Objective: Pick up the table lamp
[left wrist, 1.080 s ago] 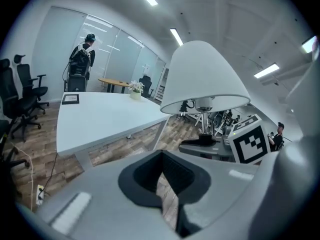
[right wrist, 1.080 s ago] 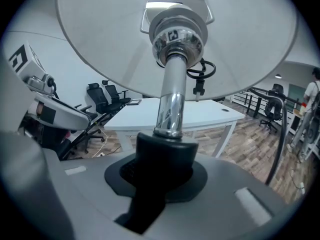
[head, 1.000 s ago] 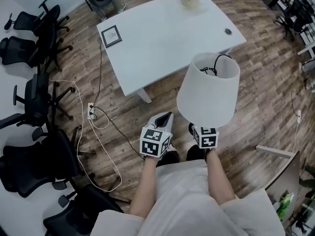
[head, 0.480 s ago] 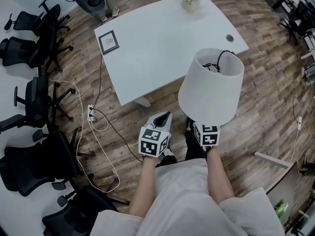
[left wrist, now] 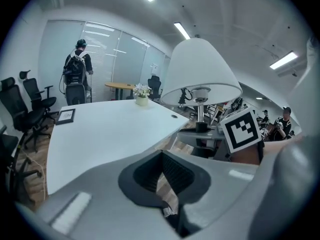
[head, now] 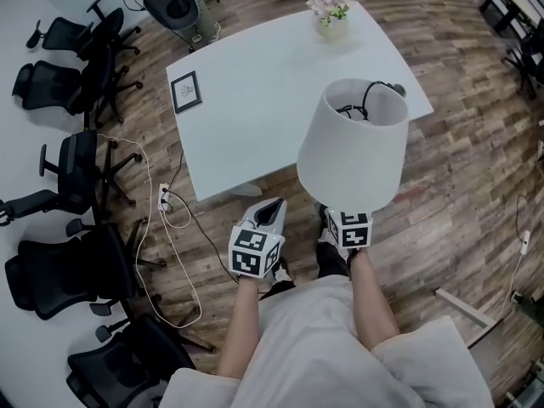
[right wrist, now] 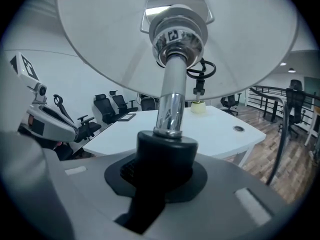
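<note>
The table lamp (head: 353, 147) has a white cone shade, a chrome stem (right wrist: 170, 104) and a black foot (right wrist: 166, 151). My right gripper (right wrist: 165, 174) is shut on that black foot and holds the lamp upright in the air over the wooden floor, just short of the white table (head: 263, 100). In the head view the shade hides the right gripper's (head: 348, 226) jaws; only its marker cube shows. My left gripper (head: 274, 206) hangs beside it to the left, shut with nothing between the pads. In the left gripper view the lamp (left wrist: 200, 71) shows to the right of the left gripper (left wrist: 162, 171).
The table carries a flower pot (head: 331, 11) at its far edge and a framed picture (head: 186, 92) at its left corner. Black office chairs (head: 76, 160) line the left side. A white cable and power strip (head: 166, 198) lie on the floor at left.
Both grippers and the lamp have been carried forward toward the table. The table now sits closer and more to the left. The grip on the lamp is unchanged.
</note>
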Tool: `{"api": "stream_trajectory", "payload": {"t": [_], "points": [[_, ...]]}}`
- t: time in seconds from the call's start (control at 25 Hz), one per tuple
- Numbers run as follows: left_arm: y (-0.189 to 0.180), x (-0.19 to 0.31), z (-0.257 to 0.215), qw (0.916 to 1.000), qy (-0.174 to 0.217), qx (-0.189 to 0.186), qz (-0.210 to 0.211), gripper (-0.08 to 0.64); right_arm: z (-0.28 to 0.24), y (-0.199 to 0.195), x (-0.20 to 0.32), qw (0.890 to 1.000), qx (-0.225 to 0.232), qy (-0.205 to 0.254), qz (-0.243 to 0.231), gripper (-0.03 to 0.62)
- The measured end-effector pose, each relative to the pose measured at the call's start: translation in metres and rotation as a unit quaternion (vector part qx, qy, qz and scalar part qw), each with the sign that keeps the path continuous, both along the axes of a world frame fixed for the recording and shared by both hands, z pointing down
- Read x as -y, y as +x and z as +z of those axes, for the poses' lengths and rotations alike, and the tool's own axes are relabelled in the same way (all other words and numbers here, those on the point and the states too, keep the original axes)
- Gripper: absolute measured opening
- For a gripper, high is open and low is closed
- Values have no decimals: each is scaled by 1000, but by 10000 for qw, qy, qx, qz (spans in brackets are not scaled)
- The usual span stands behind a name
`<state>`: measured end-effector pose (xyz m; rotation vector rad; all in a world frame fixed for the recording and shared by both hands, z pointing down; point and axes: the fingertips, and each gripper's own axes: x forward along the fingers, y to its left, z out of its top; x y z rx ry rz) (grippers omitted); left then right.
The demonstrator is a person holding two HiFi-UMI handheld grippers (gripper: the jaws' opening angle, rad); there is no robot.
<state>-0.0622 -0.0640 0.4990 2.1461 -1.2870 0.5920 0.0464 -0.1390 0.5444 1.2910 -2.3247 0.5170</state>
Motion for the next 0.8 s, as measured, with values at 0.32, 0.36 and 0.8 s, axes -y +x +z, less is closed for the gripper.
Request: {"api": "stream_trajectory", "payload": {"t": [0.32, 0.36, 0.8], "points": [[40, 22, -3, 9999, 1, 114, -65, 0, 5, 35, 29, 9997, 163, -79, -173, 101], [40, 24, -4, 9999, 5, 123, -72, 0, 5, 37, 33, 9996, 190, -89, -167, 101], [35, 49, 5, 9999, -12, -147, 10, 2, 6, 32, 66, 9989, -30, 13, -466, 101]]}}
